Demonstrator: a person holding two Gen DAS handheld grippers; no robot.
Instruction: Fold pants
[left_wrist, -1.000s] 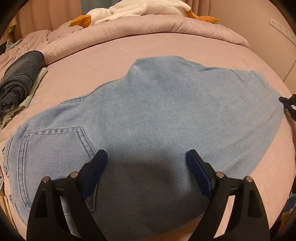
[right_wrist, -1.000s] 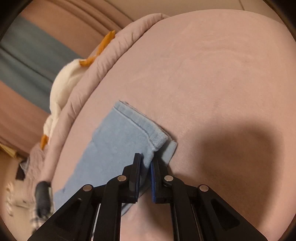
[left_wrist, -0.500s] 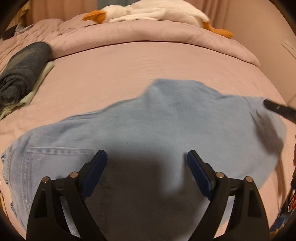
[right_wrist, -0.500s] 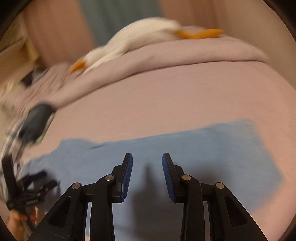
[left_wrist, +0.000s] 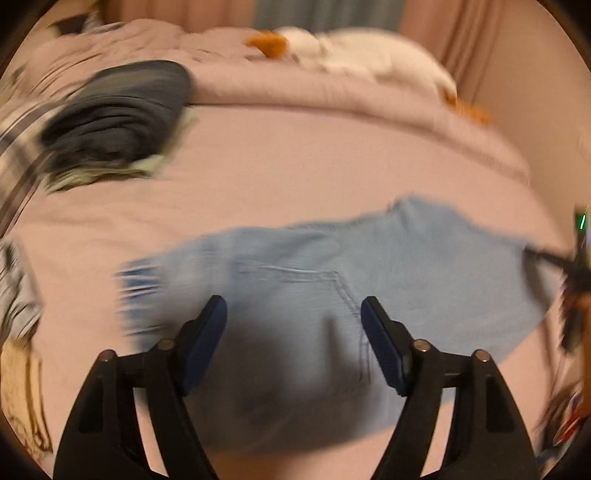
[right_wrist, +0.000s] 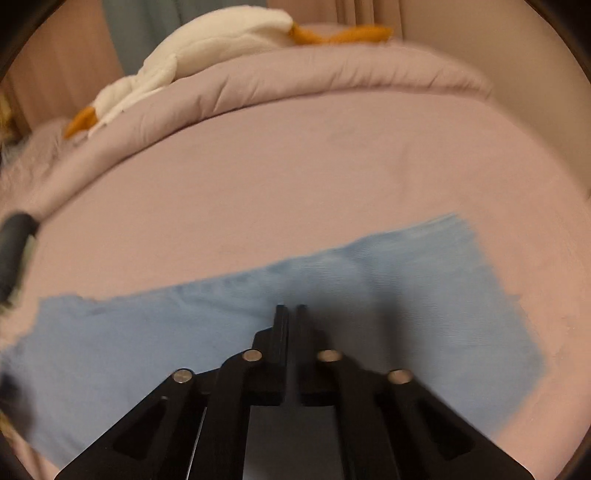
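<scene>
Light blue jeans (left_wrist: 303, 295) lie flat across the pink bed, back pocket up; they also show in the right wrist view (right_wrist: 207, 325). My left gripper (left_wrist: 293, 325) is open and empty, hovering above the pocket area of the jeans. My right gripper (right_wrist: 291, 314) is shut with nothing seen between its fingers, above the leg of the jeans. The right gripper shows blurred at the right edge of the left wrist view (left_wrist: 569, 266), near the jeans' leg end.
A folded pile of dark clothes (left_wrist: 118, 114) lies at the back left of the bed. A rolled pink duvet (right_wrist: 295, 81) with a white plush goose (right_wrist: 207, 44) on it runs along the back. A wall (right_wrist: 535, 55) is at the right.
My right gripper let go of the jeans' hem, opened, swung over the leg and is now shut again. My left gripper moved left over the pocket area, staying open.
</scene>
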